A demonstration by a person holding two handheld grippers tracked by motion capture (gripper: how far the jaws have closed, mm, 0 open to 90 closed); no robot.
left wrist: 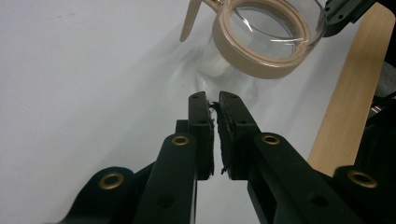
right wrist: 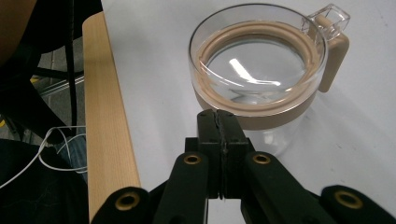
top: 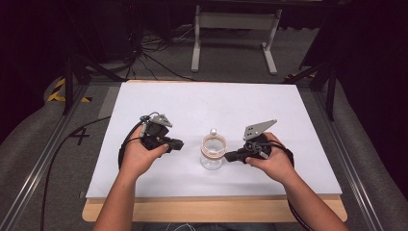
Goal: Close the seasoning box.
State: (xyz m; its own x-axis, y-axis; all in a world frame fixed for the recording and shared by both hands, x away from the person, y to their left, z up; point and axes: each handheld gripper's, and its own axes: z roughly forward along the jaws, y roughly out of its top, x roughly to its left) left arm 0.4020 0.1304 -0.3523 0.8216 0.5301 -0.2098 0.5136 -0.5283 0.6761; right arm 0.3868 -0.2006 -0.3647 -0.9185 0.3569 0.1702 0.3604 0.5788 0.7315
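Note:
A clear glass jug [top: 213, 151] with a tan band round its rim and a tan handle stands upright near the middle of the white table top. My left gripper [top: 178, 144] is to its left, a short gap away, jaws shut with nothing between them. In the left gripper view the jug [left wrist: 266, 42] is just beyond the closed left gripper [left wrist: 213, 100]. My right gripper [top: 230, 155] sits close against the jug's right side, shut and empty. In the right gripper view the right gripper [right wrist: 218, 115] nearly meets the tan band of the jug [right wrist: 261, 74].
The white board [top: 192, 106] lies on a wooden table whose edge [top: 211, 209] runs along the front. A white metal stand [top: 235, 33] and cables are on the floor beyond the table. Rails flank both sides.

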